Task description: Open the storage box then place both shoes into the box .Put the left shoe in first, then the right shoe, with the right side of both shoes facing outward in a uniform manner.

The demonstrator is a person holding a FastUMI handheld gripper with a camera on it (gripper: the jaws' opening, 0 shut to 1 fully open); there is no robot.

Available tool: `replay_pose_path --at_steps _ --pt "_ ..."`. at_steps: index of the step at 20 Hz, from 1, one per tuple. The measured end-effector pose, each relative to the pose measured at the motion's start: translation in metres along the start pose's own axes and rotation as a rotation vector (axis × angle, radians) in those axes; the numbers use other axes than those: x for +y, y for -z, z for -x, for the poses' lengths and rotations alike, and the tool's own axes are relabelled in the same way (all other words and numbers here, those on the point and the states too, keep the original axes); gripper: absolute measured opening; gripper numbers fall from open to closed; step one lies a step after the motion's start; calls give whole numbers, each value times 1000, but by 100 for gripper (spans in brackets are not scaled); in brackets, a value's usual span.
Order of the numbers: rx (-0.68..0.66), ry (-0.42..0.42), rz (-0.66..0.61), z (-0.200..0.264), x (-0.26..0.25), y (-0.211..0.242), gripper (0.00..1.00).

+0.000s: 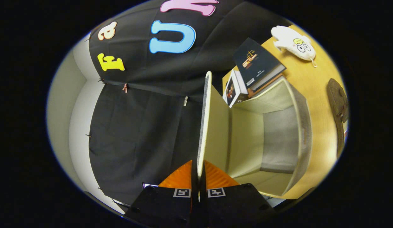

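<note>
Evidently the gripper point(199, 172) had its two fingers pinched tight on the thin edge of the storage box's lid point(206, 126), one finger on each face of the panel, with almost no gap between them beyond the lid's own thickness. From the fingers the lid ran straight ahead, seen edge-on: a pale, cream-coloured inner face turned toward the box and a darker mesh-like outer face turned toward the black cloth wall point(142, 126). The storage box point(298, 126) itself stood open on the wooden desk point(320, 95), its grey fabric rim framing a hollow, cream-lined interior with a grey panel deep inside; nothing lay within it. Past the far end of the box, near the desk's edge by the wall, a dark hardcover book point(258, 61) rested tilted atop other books, and a smaller book with a pale cover point(234, 91) stood just beside the box's corner. Farther out on the desk a white plush toy with cartoon eyes point(293, 41) lay well apart from the box, and a brown shoe-like object point(337, 101) lay along the desk's side beyond the box's rim.
</note>
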State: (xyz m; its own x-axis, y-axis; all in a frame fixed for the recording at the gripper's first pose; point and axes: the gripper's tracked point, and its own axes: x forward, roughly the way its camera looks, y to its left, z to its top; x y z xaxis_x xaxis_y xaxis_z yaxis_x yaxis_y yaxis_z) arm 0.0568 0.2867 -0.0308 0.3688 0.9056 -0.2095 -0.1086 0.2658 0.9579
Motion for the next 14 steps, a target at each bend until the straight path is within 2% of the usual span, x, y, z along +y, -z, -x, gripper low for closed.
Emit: replay_pose_path --at_steps 6,14 --pt "41 -17 37 -47 32 24 5" --pt "83 -1 68 -116 43 57 5"
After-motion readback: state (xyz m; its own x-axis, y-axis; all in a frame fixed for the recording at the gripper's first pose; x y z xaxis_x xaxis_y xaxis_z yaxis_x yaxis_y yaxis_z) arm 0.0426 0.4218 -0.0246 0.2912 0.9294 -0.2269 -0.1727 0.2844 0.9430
